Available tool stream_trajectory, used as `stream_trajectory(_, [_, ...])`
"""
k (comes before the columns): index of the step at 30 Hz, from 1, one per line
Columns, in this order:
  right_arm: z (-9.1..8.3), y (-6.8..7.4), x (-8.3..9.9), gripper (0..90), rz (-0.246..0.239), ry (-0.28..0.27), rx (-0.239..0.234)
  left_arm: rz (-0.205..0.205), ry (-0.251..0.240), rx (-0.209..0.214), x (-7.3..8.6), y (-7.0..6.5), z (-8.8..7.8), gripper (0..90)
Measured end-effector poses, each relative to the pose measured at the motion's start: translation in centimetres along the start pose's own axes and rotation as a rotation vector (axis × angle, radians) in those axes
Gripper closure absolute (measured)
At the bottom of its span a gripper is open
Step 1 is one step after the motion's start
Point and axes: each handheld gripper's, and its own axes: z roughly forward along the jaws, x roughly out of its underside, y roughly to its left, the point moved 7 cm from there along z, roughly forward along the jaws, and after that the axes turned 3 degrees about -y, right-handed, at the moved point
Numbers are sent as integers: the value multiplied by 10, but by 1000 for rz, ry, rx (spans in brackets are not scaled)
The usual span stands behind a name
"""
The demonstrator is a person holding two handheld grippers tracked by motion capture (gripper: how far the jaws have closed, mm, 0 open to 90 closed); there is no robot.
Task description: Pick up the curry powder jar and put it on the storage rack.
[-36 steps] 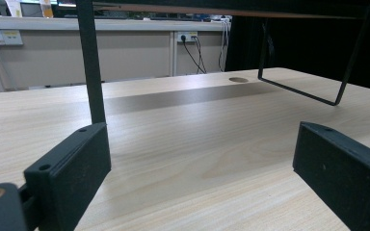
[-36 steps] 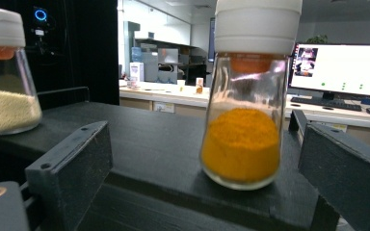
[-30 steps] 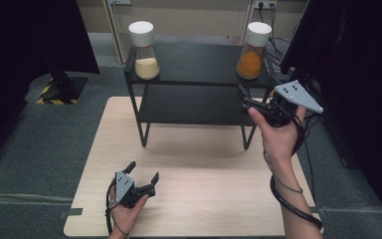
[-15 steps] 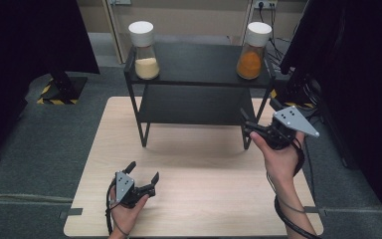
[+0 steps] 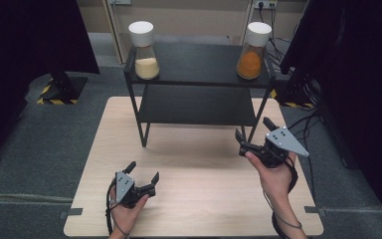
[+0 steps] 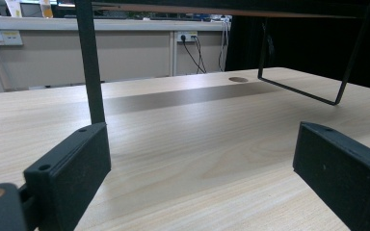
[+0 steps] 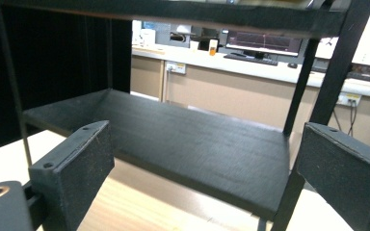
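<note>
A black two-tier shelf stands at the back of the wooden table. On its top tier sit a jar of pale grains at the left and a jar of orange powder at the right, both with white lids. My right gripper is open and empty, held just in front of the shelf's front right leg. Its own view looks over the lower tier between its pads. My left gripper rests low near the table's front left, open and empty, facing the shelf leg.
Bare tabletop stretches between the two grippers and the shelf. A dark stand with yellow-black striped tape is on the floor at the left. Cables and dark equipment lie at the right.
My right gripper has come down and back from beside the shelf's upper right corner to the level of the lower tier. The left gripper has stayed put.
</note>
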Motion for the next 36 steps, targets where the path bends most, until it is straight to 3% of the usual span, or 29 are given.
stream_trajectory(15, [-8,9,43,63,19,68,-29,-3,0,2,0,0,0,57])
stream_trajectory(36, [-34,-4,113,63,99,152,-35,-6,0,-3,0,0,0,56])
